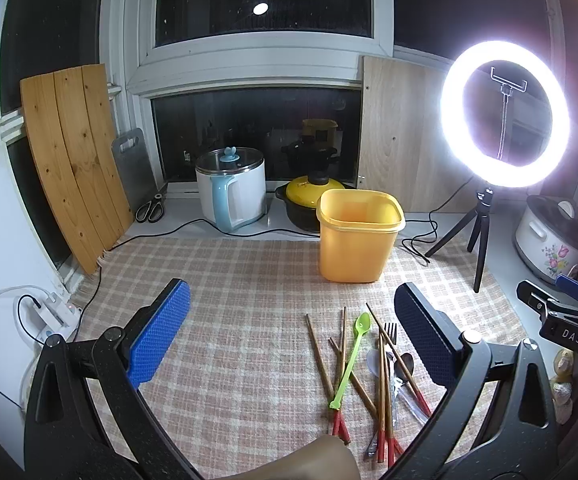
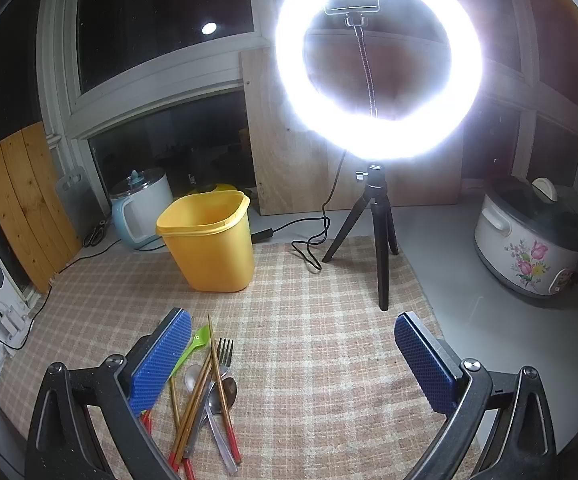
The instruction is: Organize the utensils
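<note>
Utensil pile (image 1: 373, 376) lying loose on the checked mat (image 1: 229, 280): wooden chopsticks with red ends (image 1: 321, 356) crossed over one another, green plastic spoon (image 1: 351, 360) slanting across them, metal fork (image 2: 225, 354) and metal spoons (image 2: 219, 394) tangled among them. Behind the pile, apart from it, yellow plastic bin (image 1: 359, 236) standing upright on the mat. Left tongs (image 1: 291, 340) spread wide, gripping nothing, hovering left of the pile. Right tongs (image 2: 293, 360) likewise wide and bare, left pad just above the pile's edge. Further back on the table (image 2: 461, 280): ring light on a tripod (image 2: 379, 60), floral rice cooker (image 2: 529, 240), white electric pot (image 1: 231, 188), yellow-lidded casserole (image 1: 309, 200).
</note>
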{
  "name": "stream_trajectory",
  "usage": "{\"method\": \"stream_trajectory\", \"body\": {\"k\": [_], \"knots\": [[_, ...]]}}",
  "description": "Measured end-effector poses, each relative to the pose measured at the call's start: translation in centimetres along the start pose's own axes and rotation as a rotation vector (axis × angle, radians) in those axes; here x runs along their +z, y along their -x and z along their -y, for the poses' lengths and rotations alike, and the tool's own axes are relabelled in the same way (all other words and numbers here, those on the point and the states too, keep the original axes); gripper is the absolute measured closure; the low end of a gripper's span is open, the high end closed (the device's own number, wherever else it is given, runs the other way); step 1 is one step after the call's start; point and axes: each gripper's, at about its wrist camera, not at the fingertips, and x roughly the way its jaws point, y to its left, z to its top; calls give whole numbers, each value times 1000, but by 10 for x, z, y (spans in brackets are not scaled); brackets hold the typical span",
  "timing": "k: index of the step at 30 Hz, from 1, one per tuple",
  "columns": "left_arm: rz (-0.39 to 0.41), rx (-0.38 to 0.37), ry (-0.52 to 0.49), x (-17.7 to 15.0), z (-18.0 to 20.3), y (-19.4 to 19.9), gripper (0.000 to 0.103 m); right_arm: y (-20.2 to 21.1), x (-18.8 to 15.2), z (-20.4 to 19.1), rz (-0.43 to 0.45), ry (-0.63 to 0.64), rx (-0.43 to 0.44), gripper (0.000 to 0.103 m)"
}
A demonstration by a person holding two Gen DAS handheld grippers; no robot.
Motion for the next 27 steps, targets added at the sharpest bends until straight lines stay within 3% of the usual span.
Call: {"method": "stream_trajectory", "body": {"k": [17,27], "knots": [[-69,14,12,-14,-14,-31,0,-17,-3,4,7,-33,60,0],[-161,-3,-3,-28,-19,-60,0,-42,-12,2,-96,11,20,0]]}}
